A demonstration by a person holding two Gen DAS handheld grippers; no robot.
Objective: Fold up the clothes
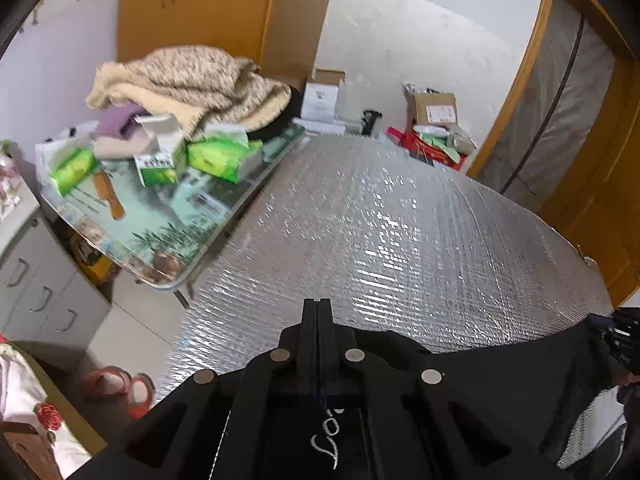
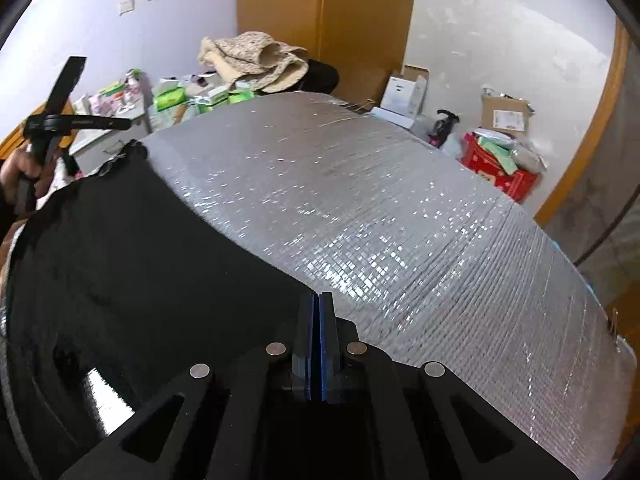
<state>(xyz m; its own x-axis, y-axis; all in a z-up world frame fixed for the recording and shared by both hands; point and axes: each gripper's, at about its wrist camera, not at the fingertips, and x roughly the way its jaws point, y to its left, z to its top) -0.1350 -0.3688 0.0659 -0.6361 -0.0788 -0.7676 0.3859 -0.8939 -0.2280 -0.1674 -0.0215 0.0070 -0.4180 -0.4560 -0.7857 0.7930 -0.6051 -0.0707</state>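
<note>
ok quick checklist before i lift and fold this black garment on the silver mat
1. Left hand-held gripper closed at the black garment's edge: ok; cloth pinched: cannot tell.
2. Right hand-held gripper closed at the edge: ok; cloth pinched: cannot tell.
3. Silver mat ahead free of objects: ok.
4. Garment lying flat between the grippers: ok, as far as it shows.
5. Cluttered glass table beside the mat, clear of the garment: ok.
</note>
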